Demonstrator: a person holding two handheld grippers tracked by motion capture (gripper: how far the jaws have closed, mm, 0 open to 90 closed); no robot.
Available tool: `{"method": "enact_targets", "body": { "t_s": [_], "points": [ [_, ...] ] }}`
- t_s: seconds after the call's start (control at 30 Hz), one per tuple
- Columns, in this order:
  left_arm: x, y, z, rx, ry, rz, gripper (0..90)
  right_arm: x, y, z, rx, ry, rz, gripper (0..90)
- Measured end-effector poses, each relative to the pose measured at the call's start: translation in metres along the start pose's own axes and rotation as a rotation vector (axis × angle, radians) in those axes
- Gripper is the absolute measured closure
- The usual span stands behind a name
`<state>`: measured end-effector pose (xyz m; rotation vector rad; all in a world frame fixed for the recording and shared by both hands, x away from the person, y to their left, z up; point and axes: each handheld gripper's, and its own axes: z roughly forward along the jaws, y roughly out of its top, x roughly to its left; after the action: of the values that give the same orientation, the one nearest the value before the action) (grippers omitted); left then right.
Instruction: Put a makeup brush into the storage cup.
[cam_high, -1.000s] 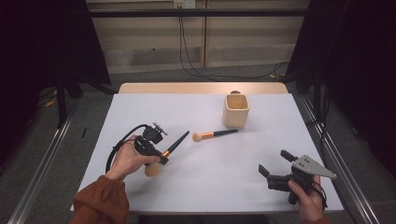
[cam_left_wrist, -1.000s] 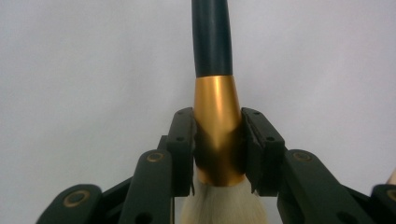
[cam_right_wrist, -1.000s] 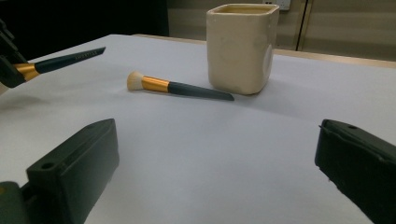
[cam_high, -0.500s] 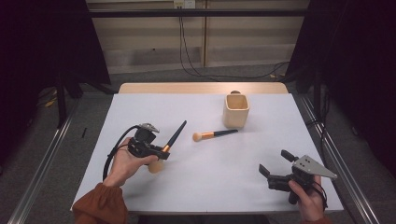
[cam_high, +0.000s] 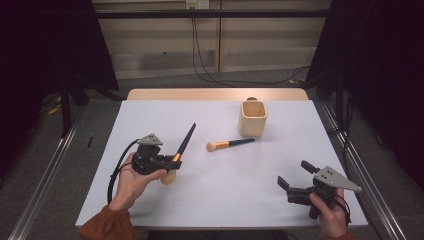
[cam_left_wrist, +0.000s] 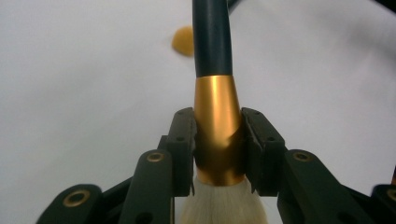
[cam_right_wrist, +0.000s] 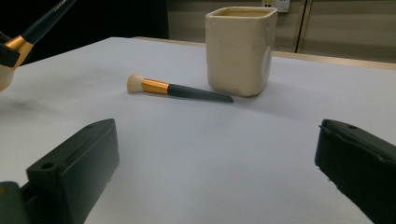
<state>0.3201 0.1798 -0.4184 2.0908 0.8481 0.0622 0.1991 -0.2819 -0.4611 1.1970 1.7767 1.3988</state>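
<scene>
My left gripper (cam_high: 174, 160) is shut on the gold ferrule of a makeup brush (cam_high: 186, 140) at the table's left. The dark handle slants up and away, and the pale bristle head hangs below the jaws. In the left gripper view both pads (cam_left_wrist: 183, 140) press the ferrule of this brush (cam_left_wrist: 217, 107). A second brush (cam_high: 230, 144) lies flat mid-table, bristles to the left, and it also lies flat in the right gripper view (cam_right_wrist: 177, 89). A cream square cup (cam_high: 253, 119) stands just behind it. My right gripper (cam_high: 292, 173) rests near the front right corner, open and holding nothing.
The white table top (cam_high: 150, 115) has a wooden strip along its far edge. Metal rails run along the floor on both sides. In the right gripper view the cup (cam_right_wrist: 240, 49) stands ahead, with bare table (cam_right_wrist: 210, 140) between it and the jaws.
My left gripper has shifted a little to the left with the brush. The handle tip has swung further toward the far side. The right gripper has stayed put.
</scene>
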Motion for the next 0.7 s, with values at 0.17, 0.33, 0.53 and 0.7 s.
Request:
{"method": "enact_targets", "body": {
  "t_s": [0.17,0.33,0.53,0.7],
  "points": [
    [-0.001,-0.002,0.000,-0.086,-0.026,0.017,66.7,0.001,0.000,0.000,-0.001,0.003,-0.002,0.0],
    [-0.002,-0.001,-0.001,-0.118,-0.054,0.030,66.8,0.000,0.000,0.000,-0.002,0.005,0.000,0.0],
    [-0.009,0.003,0.002,-0.120,-0.122,0.065,66.9,0.001,0.000,0.000,-0.005,0.009,-0.001,0.0],
    [-0.015,0.011,0.006,-0.133,-0.165,0.067,66.8,0.001,0.001,0.000,-0.009,0.013,0.001,0.0]
  ]
}}
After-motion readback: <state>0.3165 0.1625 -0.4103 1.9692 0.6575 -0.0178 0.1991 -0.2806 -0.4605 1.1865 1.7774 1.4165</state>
